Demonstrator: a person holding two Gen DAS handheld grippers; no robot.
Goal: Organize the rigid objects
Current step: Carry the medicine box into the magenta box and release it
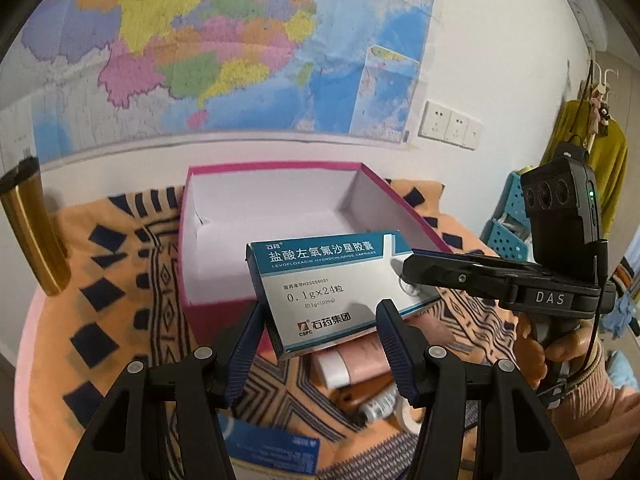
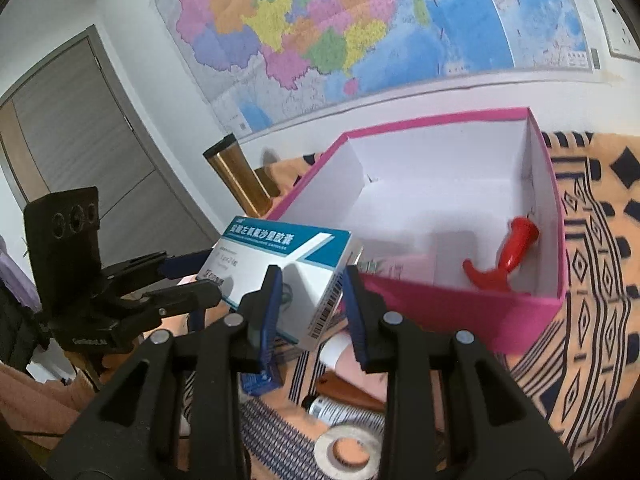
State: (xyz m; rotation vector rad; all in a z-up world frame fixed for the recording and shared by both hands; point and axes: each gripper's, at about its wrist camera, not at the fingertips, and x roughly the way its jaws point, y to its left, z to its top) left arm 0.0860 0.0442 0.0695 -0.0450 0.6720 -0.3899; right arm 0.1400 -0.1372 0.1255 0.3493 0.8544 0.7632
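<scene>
Orange cloth point(image 1: 120, 280) with dark geometric pattern covers the supporting surface; what lies beneath it cannot be told. Directly on it: open pink box point(image 2: 440, 308), ahead of both grippers. Below the gripper fingers, close together: pale pink tube point(image 1: 352, 364), small white bottle point(image 2: 344, 410), roll of white tape point(image 2: 348, 450), brown flat item point(image 2: 344, 390). Blue carton point(image 1: 276, 450) lies nearest, under the left gripper.

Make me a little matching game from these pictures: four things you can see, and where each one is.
Things:
1. medicine box
2. red plastic piece
3. roll of tape
4. gold tumbler

Places:
A. lying inside the pink box
B. standing left of the pink box
C. gripped by both grippers
D. flat on the patterned cloth, in front of the pink box

Pairs: 1-C, 2-A, 3-D, 4-B
</scene>
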